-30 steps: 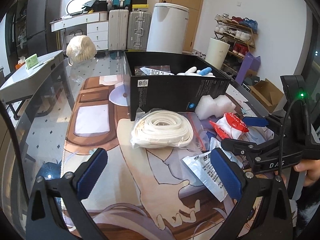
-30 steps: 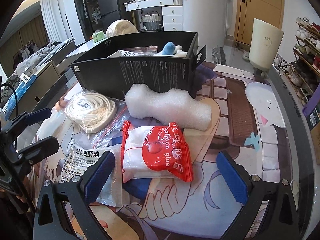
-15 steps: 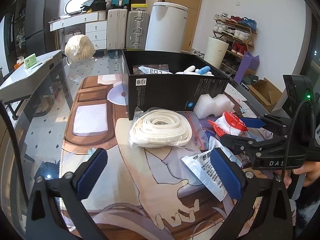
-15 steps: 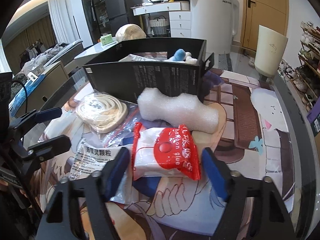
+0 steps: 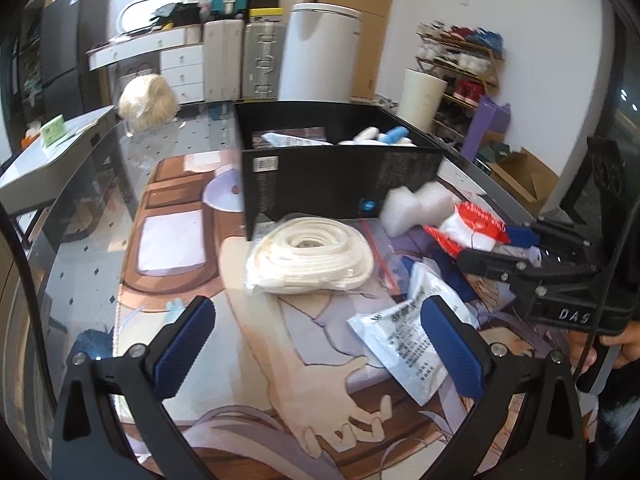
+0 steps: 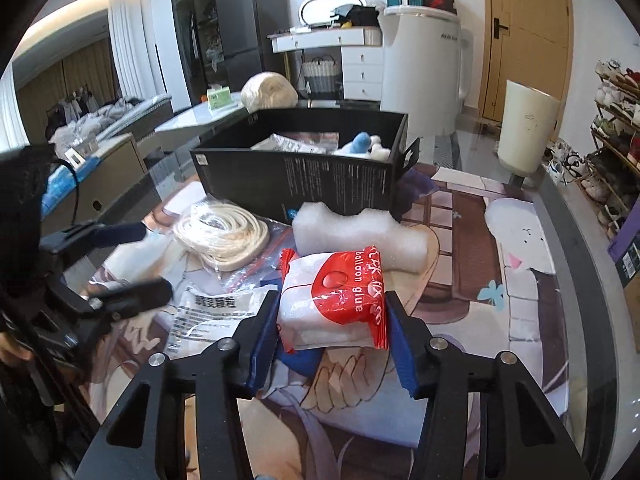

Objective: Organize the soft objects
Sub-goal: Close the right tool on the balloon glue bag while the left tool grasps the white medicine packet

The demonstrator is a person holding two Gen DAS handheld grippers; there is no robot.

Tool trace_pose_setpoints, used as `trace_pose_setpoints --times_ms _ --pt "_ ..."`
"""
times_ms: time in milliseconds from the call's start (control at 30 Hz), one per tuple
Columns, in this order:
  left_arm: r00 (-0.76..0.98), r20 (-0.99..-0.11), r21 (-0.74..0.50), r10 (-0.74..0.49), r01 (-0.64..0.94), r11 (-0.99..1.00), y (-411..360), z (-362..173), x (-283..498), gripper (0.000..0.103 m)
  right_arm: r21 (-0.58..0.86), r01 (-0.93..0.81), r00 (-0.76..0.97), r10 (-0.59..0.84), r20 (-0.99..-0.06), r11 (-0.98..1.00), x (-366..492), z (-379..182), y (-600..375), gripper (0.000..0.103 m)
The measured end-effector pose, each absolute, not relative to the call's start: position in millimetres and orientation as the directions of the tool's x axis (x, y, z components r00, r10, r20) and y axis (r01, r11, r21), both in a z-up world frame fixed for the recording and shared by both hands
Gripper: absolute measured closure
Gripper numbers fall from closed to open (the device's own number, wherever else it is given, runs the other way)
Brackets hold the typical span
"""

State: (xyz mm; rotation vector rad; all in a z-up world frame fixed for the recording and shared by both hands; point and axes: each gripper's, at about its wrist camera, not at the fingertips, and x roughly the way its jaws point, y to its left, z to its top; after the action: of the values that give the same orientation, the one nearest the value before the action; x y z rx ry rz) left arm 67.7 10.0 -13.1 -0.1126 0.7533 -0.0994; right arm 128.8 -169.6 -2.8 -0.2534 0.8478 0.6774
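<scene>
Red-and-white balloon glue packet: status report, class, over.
Right gripper just closed on red-and-white balloon glue packet. Left gripper open, empty. White foam block between packet and black cardboard box.

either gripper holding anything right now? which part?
Right gripper has just closed on the red-and-white packet, pads pressing its two sides. Left gripper is open, nothing between its jaws.

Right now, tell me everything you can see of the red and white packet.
The packet is a soft, puffy plastic bag, white with a red band printed "balloon glue" and crimped red ends. The right tongs have just been closing and now squeeze it between their blue pads, which dent its sides. It looks raised off the printed mat, just in front of the white foam block.
</scene>
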Motion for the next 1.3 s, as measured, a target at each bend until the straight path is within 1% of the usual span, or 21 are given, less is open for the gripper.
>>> trace_pose_setpoints --times_ms 100,233,367,567,633,700,767,833,900,1033,1167,1300 --pt "0.722 -0.679 -0.072 -0.134 0.117 0.991 -6.2 -11.7 66.5 0.000 0.070 -0.646 0.478 0.474 -0.740 0.760 121.6 1.1 -175.4 0.052" --pt "0.709 -0.685 0.015 -0.169 0.246 0.969 -32.2 -11.1 63.7 0.000 0.088 -0.643 0.475 0.487 -0.734 0.760 116.6 3.0 -180.4 0.052" --pt "0.694 -0.700 0.072 -0.168 0.303 0.950 -48.7 -12.9 66.7 0.000 0.094 -0.638 0.474 0.485 -0.735 0.765 113.0 3.7 -185.2 0.052" --pt "0.649 -0.736 0.077 -0.191 0.361 0.929 -60.4 -16.8 77.4 0.003 0.101 -0.624 0.473 0.478 -0.740 0.775 112.6 4.5 -192.7 0.052" --pt "0.631 -0.750 0.074 -0.200 0.380 0.922 -63.3 -18.6 81.3 0.012 0.101 -0.622 0.475 0.477 -0.740 0.777 113.3 4.5 -193.7 0.052" --pt "0.608 -0.768 0.074 -0.204 0.401 0.913 -67.1 -21.2 83.0 0.015 0.104 -0.624 0.470 0.478 -0.742 0.774 114.0 4.3 -193.7 0.052" --pt "0.603 -0.767 0.065 -0.218 0.411 0.909 -68.3 -20.6 84.4 0.017 0.107 -0.624 0.467 0.479 -0.743 0.774 114.2 3.9 -194.0 0.052" --pt "0.598 -0.767 0.052 -0.231 0.417 0.907 -68.6 -19.8 85.2 0.023 0.109 -0.625 0.465 0.481 -0.743 0.773 114.1 4.2 -194.5 0.052" --pt "0.594 -0.768 0.044 -0.240 0.423 0.905 -69.5 -19.6 86.3 0.026 0.110 -0.624 0.464 0.481 -0.744 0.773 115.3 3.8 -194.5 0.052" --pt "0.584 -0.766 0.018 -0.268 0.437 0.899 -70.0 -18.3 84.8 0.042 0.113 -0.625 0.461 0.481 -0.746 0.773 115.0 3.3 -194.9 0.052" --pt "0.577 -0.767 0.005 -0.280 0.442 0.897 -67.0 -19.5 81.3 0.044 0.114 -0.624 0.459 0.481 -0.747 0.773 115.2 3.0 -195.1 0.052" --pt "0.575 -0.766 -0.004 -0.288 0.443 0.896 -65.4 -19.2 79.2 0.049 0.115 -0.623 0.460 0.481 -0.747 0.774 115.3 2.8 -195.2 0.052"
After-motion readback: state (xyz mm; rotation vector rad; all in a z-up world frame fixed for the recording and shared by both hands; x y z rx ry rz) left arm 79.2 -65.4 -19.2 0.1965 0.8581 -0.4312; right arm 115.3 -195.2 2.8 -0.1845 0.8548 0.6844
